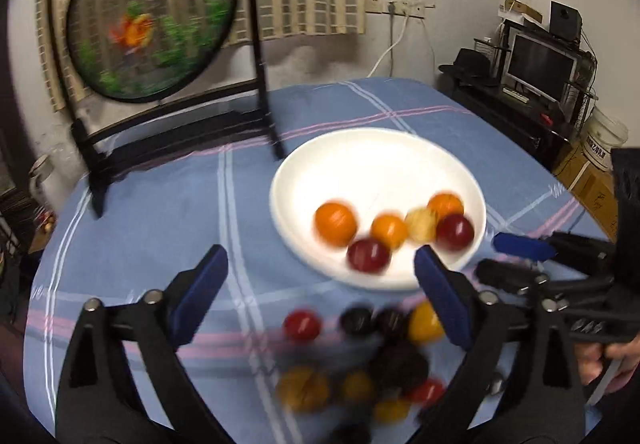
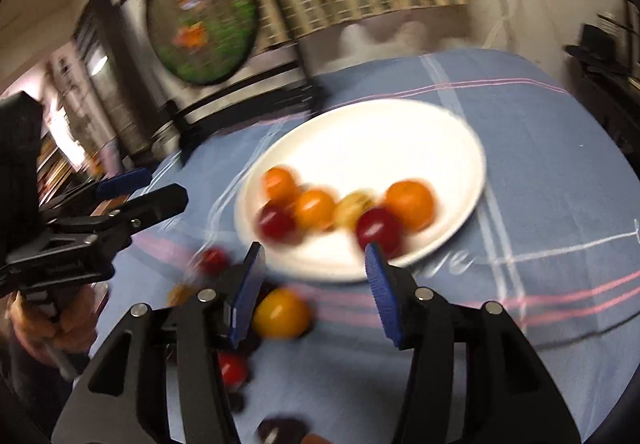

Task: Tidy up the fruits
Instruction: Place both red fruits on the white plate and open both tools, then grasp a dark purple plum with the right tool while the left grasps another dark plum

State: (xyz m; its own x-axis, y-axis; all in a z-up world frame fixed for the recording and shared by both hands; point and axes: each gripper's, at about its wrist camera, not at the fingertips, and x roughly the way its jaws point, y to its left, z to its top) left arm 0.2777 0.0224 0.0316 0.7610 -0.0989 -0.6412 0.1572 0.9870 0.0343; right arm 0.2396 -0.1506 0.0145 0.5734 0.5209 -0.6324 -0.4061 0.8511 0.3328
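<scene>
Now, by item:
Left gripper [image 1: 320,264]: jaws spread wide, nothing between them, low in the left wrist frame over the loose fruit.
Right gripper [image 2: 314,256]: jaws also parted and empty, at the near rim of the plate; in the left wrist view it enters from the right edge.
Loose fruits [image 1: 360,356]: a blurred cluster of red, yellow, orange and dark pieces on the tablecloth [image 1: 160,212], bottom centre of the frame.
Yellow fruit [image 2: 282,312]: on the cloth just beside the right gripper's left finger, possibly touching it.
Plate [image 1: 340,164]: white, mid-frame, holding six fruits along its near side.
Plated fruits [image 1: 390,230]: orange, red and one yellowish.
Round screen [image 1: 150,12]: upper left, in a black stand.
</scene>
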